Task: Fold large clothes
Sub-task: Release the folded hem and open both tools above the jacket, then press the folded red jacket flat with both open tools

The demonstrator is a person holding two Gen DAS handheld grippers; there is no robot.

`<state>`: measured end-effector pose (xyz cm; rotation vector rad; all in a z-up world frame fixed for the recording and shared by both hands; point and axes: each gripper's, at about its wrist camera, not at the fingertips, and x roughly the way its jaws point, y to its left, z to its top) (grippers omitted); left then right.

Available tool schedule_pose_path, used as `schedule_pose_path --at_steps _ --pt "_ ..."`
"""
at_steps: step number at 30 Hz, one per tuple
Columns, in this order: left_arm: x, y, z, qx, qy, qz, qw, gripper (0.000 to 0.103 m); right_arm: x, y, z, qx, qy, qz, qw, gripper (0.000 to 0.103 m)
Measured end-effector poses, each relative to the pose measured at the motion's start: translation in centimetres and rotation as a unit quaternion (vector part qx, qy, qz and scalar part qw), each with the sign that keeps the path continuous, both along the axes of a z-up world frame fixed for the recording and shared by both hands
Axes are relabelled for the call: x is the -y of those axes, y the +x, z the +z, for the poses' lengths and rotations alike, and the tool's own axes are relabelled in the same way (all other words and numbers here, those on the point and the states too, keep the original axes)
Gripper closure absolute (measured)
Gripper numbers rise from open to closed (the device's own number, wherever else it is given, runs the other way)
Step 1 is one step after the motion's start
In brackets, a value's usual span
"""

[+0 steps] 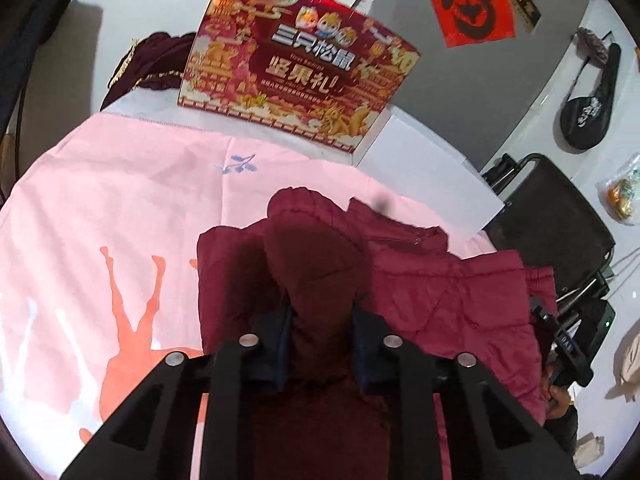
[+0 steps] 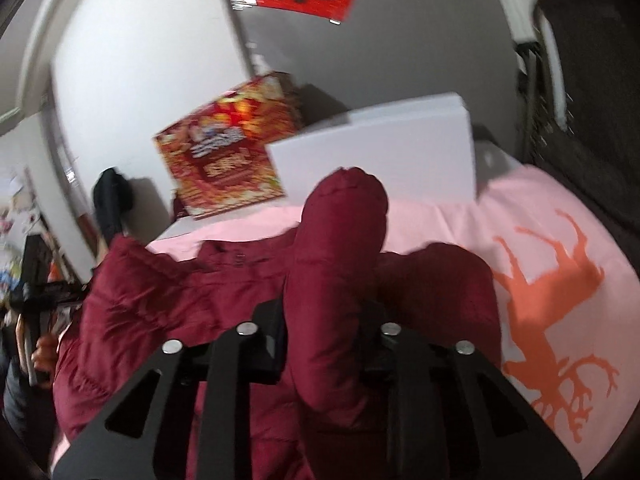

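While lying crumpled on a smooth pink bedsheet (image 1: 120,184) printed with orange deer silhouettes, the dark red quilted puffer jacket (image 1: 448,292), puffy and stitched in diamonds, was gripped at two places. Left gripper (image 1: 320,320), black and angular with dark blue pads: clamped on a padded sleeve (image 1: 316,248) with a gathered cuff, raised off the sheet. Right gripper (image 2: 326,328): pinched on another plump, rounded sleeve (image 2: 340,232) standing tall above the jacket body. Both sets of jaws pressed close, fabric bulging between them. Behind the jacket, leaning at the wall: a glossy red-and-gold cardboard gift box (image 1: 296,68), and beside it a flat white rectangular box (image 2: 376,148).
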<state>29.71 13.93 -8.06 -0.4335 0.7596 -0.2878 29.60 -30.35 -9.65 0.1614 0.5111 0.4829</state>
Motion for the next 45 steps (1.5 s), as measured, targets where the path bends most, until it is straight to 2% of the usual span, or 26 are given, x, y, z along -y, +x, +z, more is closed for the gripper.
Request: schedule_pose_path --at_steps 5,9,12,15,16,18,21,22,23,24,25,27,28,29,30,31,32,34,35,36,37,38,40,41,43,45 --pt "-0.3 -1.9 1.8 0.027 -0.009 0.011 0.9995 0.085 -1.7 -2.4 1.1 0.033 -0.027 0.013 0.999 0.088" --pt "-1.0 -2.2 4.3 0.049 -0.016 0.028 0.9983 0.088 -1.2 -3.9 3.8 0.077 0.005 0.0 0.997 0.091" --pt "-1.1 -0.8 6.8 0.065 -0.003 0.039 0.9971 0.088 0.0 -2.7 6.4 0.089 0.039 -0.031 0.995 0.091" --pt "-0.7 2.1 7.8 0.074 0.036 0.066 0.9944 0.088 1.6 1.3 7.3 0.071 0.072 -0.075 0.992 0.091" --pt "-0.9 3.5 7.2 0.065 0.049 0.081 0.9934 0.088 2.1 3.0 7.0 0.059 0.078 -0.098 0.99 0.091" --pt "-1.6 6.3 4.6 0.027 0.043 0.096 0.9941 0.088 3.0 6.6 4.9 0.011 0.083 -0.127 0.988 0.091" --pt "-3.0 10.5 -2.6 -0.077 0.032 0.126 0.9885 0.086 4.1 11.9 -1.8 -0.123 0.107 -0.154 0.975 0.088" --pt "-3.5 11.0 -4.6 -0.099 0.009 0.126 0.987 0.084 5.0 13.0 -3.8 -0.172 0.138 -0.157 0.963 0.088" --pt "-4.7 11.0 -5.8 -0.106 -0.045 0.126 0.9853 0.084 6.1 13.3 -4.4 -0.19 0.181 -0.154 0.952 0.088" --pt "-5.7 10.7 -5.6 -0.099 -0.075 0.128 0.9839 0.08 7.0 13.2 -4.4 -0.186 0.21 -0.15 0.948 0.084" --pt "-6.2 10.4 -5.4 -0.093 -0.081 0.132 0.9835 0.071 7.3 13.2 -4.4 -0.184 0.216 -0.149 0.948 0.082" --pt "-6.9 9.9 -5.4 -0.092 -0.053 0.159 0.9816 0.052 7.6 13.1 -4.6 -0.185 0.225 -0.151 0.945 0.082" --pt "-7.3 9.7 -5.5 -0.094 -0.056 0.168 0.9796 0.049 7.8 13.0 -4.3 -0.179 0.224 -0.159 0.945 0.081" --pt "-7.7 9.4 -5.7 -0.095 -0.071 0.172 0.978 0.048 8.0 12.6 -4.0 -0.169 0.221 -0.177 0.944 0.073" --pt "-8.3 8.9 -5.6 -0.093 -0.085 0.182 0.9753 0.046 8.6 11.8 -3.5 -0.153 0.218 -0.207 0.941 0.054" --pt "-8.8 8.4 -5.2 -0.087 -0.084 0.198 0.9726 0.046 9.2 11.1 -3.3 -0.143 0.217 -0.235 0.937 0.039" --pt "-9.1 8.0 -4.9 -0.084 -0.072 0.212 0.971 0.047 10.8 9.5 -2.9 -0.119 0.232 -0.304 0.916 0.013" --pt "-9.4 7.3 -3.7 -0.077 -0.023 0.241 0.9671 0.047 13.1 7.1 -3.0 -0.092 0.273 -0.371 0.883 0.009" --pt "-9.2 6.8 -2.7 -0.069 0.001 0.251 0.9657 0.047 14.6 5.8 -3.3 -0.087 0.295 -0.41 0.859 0.009" --pt "-9.0 6.4 -1.7 -0.057 0.017 0.255 0.9651 0.047 15.5 5.0 -3.4 -0.084 0.308 -0.429 0.845 0.009" --pt "-8.4 6.0 -0.6 -0.044 0.03 0.255 0.9655 0.047 16.1 4.4 -3.2 -0.077 0.312 -0.44 0.839 0.01" --pt "-7.8 5.7 0.4 -0.032 0.04 0.251 0.9665 0.046 16.1 4.0 -2.8 -0.068 0.308 -0.444 0.839 0.01" --pt "-5.6 5.0 2.6 -0.005 0.059 0.231 0.9712 0.037 15.5 3.4 -1.0 -0.041 0.29 -0.44 0.849 0.01" --pt "-4.5 4.9 3.5 0.007 0.066 0.221 0.9731 0.033 14.5 3.1 0.5 -0.02 0.274 -0.426 0.862 0.01" --pt "-1.4 4.0 5.4 0.035 0.087 0.194 0.9765 0.012 12.2 2.8 3.1 0.013 0.247 -0.39 0.887 0.01" --pt "2.6 3.0 7.3 0.066 0.112 0.161 0.9784 0.003 8.8 2.7 5.6 0.039 0.213 -0.327 0.92 0.01"
